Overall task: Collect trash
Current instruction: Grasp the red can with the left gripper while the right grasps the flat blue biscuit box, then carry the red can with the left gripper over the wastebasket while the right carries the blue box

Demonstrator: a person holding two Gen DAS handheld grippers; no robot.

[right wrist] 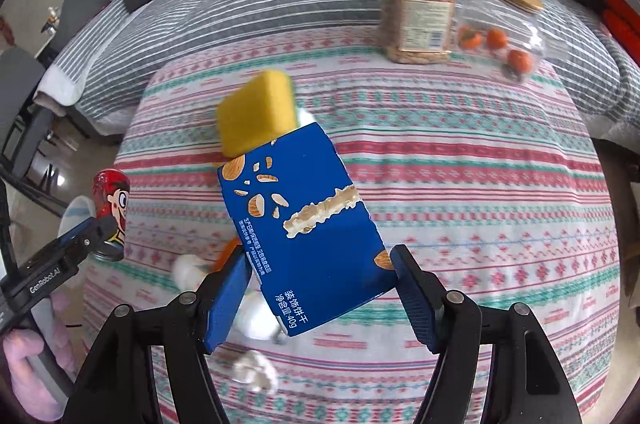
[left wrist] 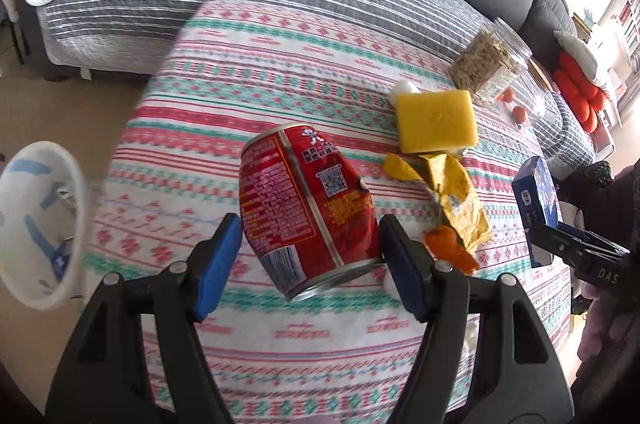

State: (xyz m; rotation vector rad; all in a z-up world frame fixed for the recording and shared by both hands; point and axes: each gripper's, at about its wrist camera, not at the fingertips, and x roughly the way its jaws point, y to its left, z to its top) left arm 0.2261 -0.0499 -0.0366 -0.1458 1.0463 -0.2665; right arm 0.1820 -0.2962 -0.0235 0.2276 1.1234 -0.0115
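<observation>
While tilted, can (left wrist: pixel 308 212) seemingly touches left tool (left wrist: pixel 310 244).

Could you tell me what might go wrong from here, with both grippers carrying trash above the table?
The red can sits tilted in the left gripper, pinched near its bottom rim, so it could slip out. The blue box is also askew in the right gripper. Either could drop among the yellow wrapper and sponge.

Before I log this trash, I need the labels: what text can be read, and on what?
"装饰饼干" and "净含量:40g": blue cardboard biscuit box in the right gripper.
"GenRobot.AI": left gripper's body.
"DAS": right gripper's body.
Red dented drink can in the left gripper: print too small.
Clear plastic snack jar: label blurred.
</observation>
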